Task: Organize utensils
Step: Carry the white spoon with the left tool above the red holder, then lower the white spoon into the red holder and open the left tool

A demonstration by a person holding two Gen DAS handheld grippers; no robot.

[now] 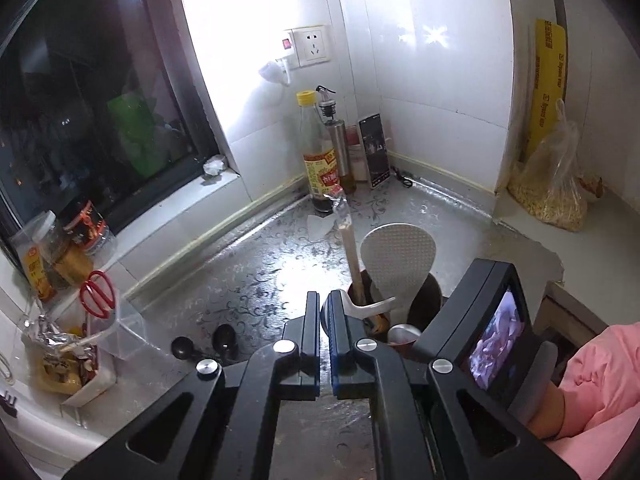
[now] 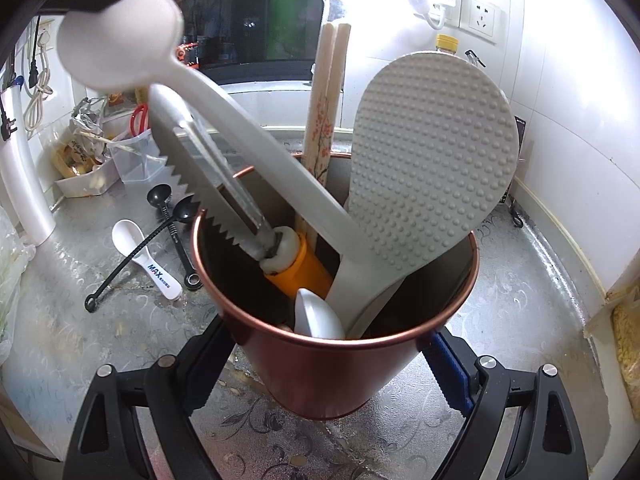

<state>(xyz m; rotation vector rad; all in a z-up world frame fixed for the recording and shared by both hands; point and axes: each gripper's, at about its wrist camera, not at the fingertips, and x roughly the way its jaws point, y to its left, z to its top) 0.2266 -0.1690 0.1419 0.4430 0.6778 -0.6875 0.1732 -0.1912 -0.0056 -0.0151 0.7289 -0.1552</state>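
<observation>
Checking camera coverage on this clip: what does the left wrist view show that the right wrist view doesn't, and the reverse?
Left wrist only: the shut left gripper pinching a white spoon, and a bag of grain.
Right wrist only: the right gripper clamping the copper cup, a serrated knife and a MAX-printed spoon.
Both: rice paddle, chopsticks, black measuring spoons, red scissors.

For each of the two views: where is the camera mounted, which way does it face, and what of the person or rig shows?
Left wrist: sits on the left gripper, facing down toward the counter corner; its shut fingers grip a white spoon, pink sleeve at right.
Right wrist: sits on the right gripper, facing down into the copper cup it clamps.
Shared: cup, rice paddle, red scissors.
</observation>
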